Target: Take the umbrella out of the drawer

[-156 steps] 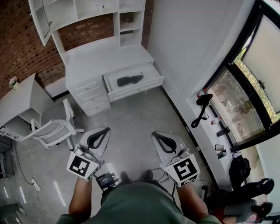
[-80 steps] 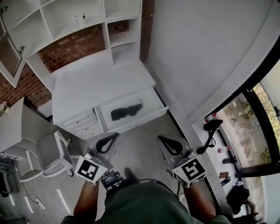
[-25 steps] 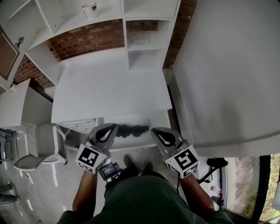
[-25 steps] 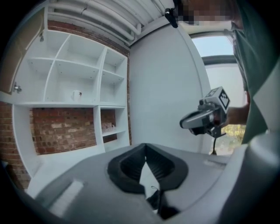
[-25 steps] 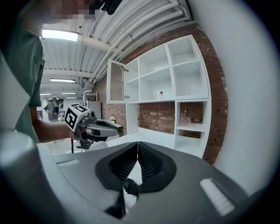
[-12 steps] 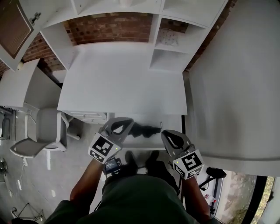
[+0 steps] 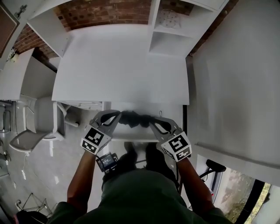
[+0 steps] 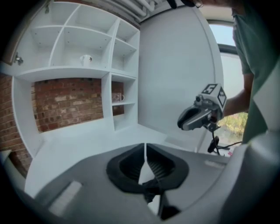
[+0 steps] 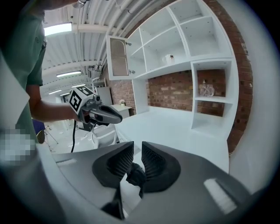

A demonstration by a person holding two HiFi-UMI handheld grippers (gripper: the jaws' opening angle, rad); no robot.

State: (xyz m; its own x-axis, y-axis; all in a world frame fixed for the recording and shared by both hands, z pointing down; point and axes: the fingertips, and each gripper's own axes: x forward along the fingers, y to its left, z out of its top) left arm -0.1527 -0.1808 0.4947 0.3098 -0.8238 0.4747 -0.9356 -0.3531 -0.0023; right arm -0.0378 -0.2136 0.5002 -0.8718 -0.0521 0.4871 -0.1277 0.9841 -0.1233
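My left gripper (image 7: pixel 114 117) and right gripper (image 7: pixel 154 123) are hovering at the two ends of the black umbrella (image 7: pixel 133 119), which is lying in the open drawer (image 7: pixel 144 108) under the near edge of the desk (image 7: pixel 122 65). The left jaws are staying clenched on nothing. The right jaws are opening, and nothing is pressed between them. I think both should be opening wider before closing across the folded body. The head view is showing the whole umbrella, while the right gripper view is showing only a dark piece behind the gap.

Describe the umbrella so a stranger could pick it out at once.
Find the wide white desk standing against the red brick wall. Its open white drawer juts out at the front edge, and the folded black fabric umbrella lies lengthwise inside. It is the only dark thing in that white drawer.
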